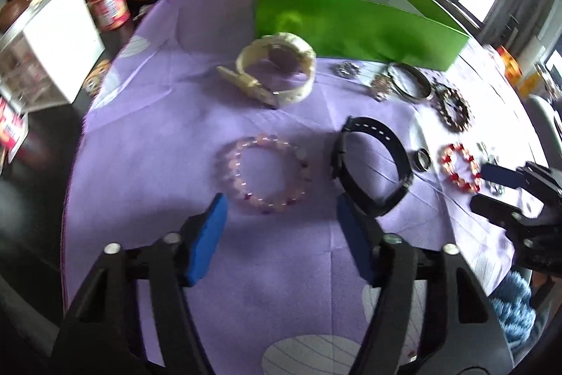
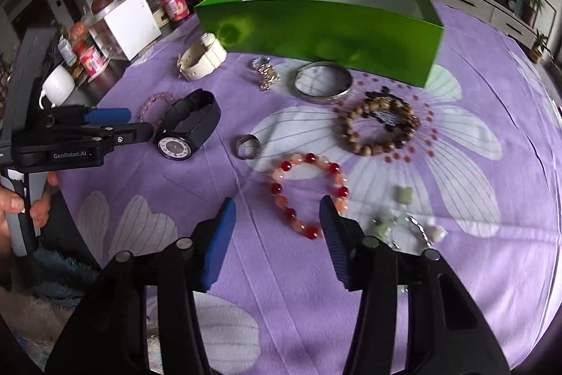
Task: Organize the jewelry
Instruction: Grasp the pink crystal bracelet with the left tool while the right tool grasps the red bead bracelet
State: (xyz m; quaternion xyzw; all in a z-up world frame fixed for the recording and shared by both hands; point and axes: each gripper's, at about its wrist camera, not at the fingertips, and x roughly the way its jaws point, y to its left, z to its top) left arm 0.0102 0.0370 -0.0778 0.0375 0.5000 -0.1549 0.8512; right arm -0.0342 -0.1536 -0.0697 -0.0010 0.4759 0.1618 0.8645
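Note:
On the purple flowered cloth [image 1: 147,136] lies a pink bead bracelet [image 1: 230,171]. My left gripper [image 1: 281,202] hovers just in front of it, open, with only cloth between its blue pads. A red and orange bead bracelet [image 2: 276,188] lies under my right gripper [image 2: 277,202]. Its near arc sits between the open fingers, and the right finger covers part of it. No pad presses on either bracelet. An open green box [image 2: 316,27] stands behind the jewelry. In the right wrist view a hand holds the left gripper [image 2: 137,122] beside a black watch [image 2: 189,125].
Also on the cloth are a white watch [image 1: 277,65], a dark ring [image 2: 247,146], a silver bangle [image 2: 346,86], a wooden bead bracelet [image 2: 351,132] and a jade necklace [image 2: 404,220]. Cans, a bottle and a white box [image 1: 59,34] crowd the far left edge.

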